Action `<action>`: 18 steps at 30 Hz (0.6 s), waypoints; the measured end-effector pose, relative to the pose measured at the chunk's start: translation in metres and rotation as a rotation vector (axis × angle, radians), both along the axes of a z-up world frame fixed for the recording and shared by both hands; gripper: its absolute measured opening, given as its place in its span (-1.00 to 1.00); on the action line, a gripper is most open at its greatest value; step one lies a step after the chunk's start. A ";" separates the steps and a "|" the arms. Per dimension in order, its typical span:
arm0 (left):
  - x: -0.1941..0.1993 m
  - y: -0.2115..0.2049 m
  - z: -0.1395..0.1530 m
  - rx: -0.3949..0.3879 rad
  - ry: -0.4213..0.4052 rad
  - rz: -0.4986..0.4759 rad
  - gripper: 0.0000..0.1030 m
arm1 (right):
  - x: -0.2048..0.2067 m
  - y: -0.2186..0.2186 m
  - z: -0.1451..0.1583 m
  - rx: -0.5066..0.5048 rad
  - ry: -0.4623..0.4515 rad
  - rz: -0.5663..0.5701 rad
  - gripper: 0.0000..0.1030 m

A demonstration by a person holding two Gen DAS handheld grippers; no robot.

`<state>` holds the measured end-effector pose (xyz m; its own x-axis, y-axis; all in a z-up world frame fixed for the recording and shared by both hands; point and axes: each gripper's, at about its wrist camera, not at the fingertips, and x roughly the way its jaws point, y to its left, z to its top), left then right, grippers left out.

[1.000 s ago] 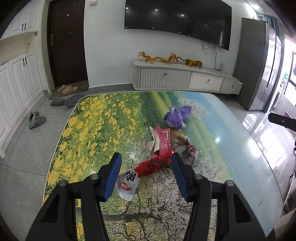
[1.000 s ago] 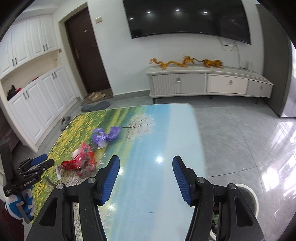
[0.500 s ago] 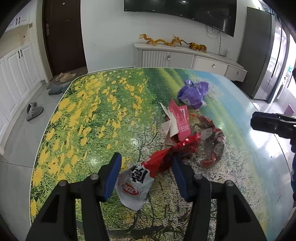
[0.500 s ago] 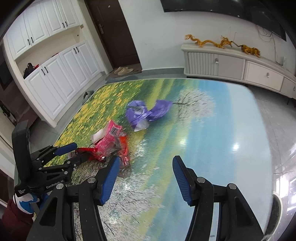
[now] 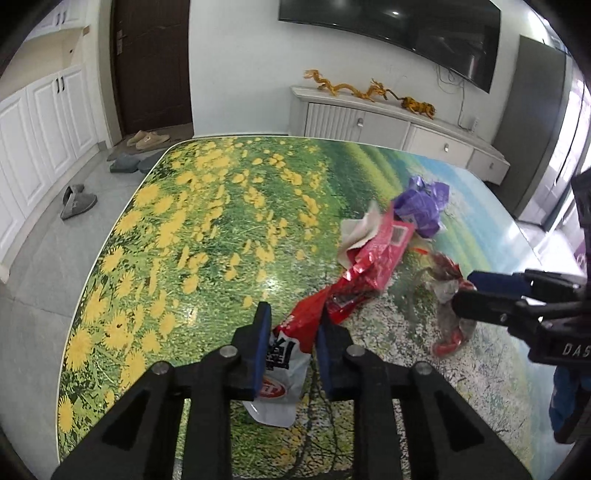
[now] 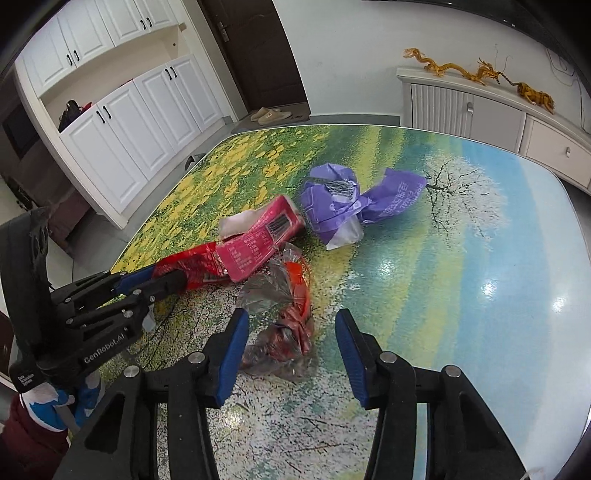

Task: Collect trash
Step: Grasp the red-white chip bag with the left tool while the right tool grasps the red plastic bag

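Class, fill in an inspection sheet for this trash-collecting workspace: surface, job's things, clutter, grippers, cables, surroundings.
Surface: table with glossy meadow print.
Job's things: red-and-white wrapper, pink packet, purple bag, clear-and-red wrapper, bunched together.
Clutter: nothing seen.
Grippers: left gripper jaws closed on the red-and-white wrapper; right gripper open around the clear-and-red wrapper.
Cables: wires under the TV.
Surroundings: sideboard, dragon figurines, white cabinets, door, slippers.

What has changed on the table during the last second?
The left gripper moved forward and closed on the red snack bag. The right gripper came down over the clear plastic wrapper, jaws open around it. The purple bag and pink box stayed in place.
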<state>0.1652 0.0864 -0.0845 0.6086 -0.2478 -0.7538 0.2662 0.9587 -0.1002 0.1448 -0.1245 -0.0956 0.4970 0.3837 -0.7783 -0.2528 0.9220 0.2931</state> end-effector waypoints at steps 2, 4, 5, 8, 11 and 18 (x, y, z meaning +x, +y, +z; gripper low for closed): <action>0.000 0.003 0.000 -0.017 0.004 0.008 -0.61 | 0.001 0.001 -0.002 -0.002 0.003 0.002 -0.26; -0.002 0.003 0.000 -0.018 0.001 0.009 -0.63 | 0.002 0.002 -0.004 0.002 0.007 0.008 -0.38; -0.003 0.003 0.001 -0.020 0.000 0.009 -0.65 | 0.002 0.002 -0.005 0.004 0.009 0.010 -0.47; -0.009 0.003 0.003 -0.031 -0.003 0.009 -0.70 | 0.001 0.003 -0.008 0.015 0.012 0.012 -0.59; -0.015 0.003 0.006 -0.043 -0.006 0.014 -0.72 | -0.004 0.000 -0.006 0.030 0.008 0.012 -0.64; -0.035 0.003 0.020 -0.065 -0.028 0.034 -0.72 | -0.027 -0.013 0.009 0.060 -0.032 -0.009 -0.66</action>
